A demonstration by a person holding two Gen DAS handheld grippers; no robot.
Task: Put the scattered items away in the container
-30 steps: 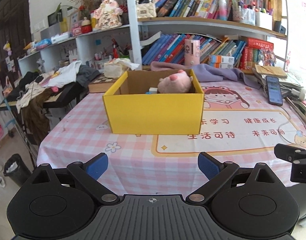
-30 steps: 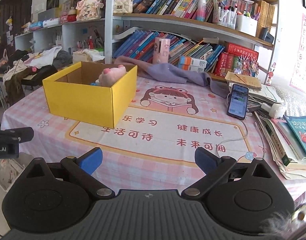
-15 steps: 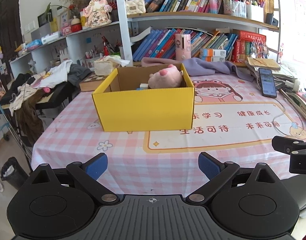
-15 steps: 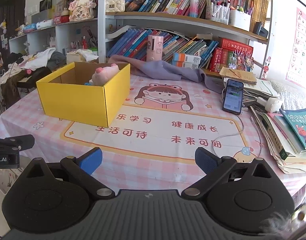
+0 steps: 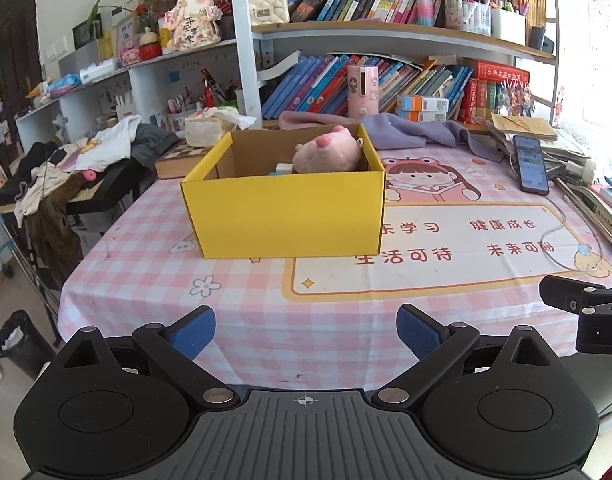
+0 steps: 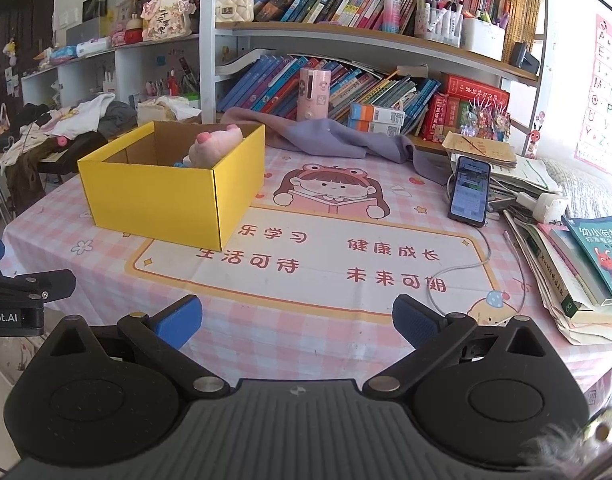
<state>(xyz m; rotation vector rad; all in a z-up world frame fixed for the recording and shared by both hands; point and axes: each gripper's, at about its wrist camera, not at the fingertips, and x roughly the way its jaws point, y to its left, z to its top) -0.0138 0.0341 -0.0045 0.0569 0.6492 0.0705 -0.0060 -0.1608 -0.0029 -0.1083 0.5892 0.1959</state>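
A yellow cardboard box stands on the pink checked tablecloth. Inside it lies a pink plush toy, with a small white and blue item beside it. My left gripper is open and empty, held back at the table's near edge in front of the box. My right gripper is open and empty too, near the front edge to the right of the box. Each gripper shows at the side of the other's view.
A phone with a white cable lies at the right, next to stacked books. A purple cloth and a pink cylinder sit behind the box under full bookshelves. Clothes lie piled off the table's left side.
Both grippers have drawn back from the table and risen a little, so the box looks smaller and farther. Both stay open and empty.
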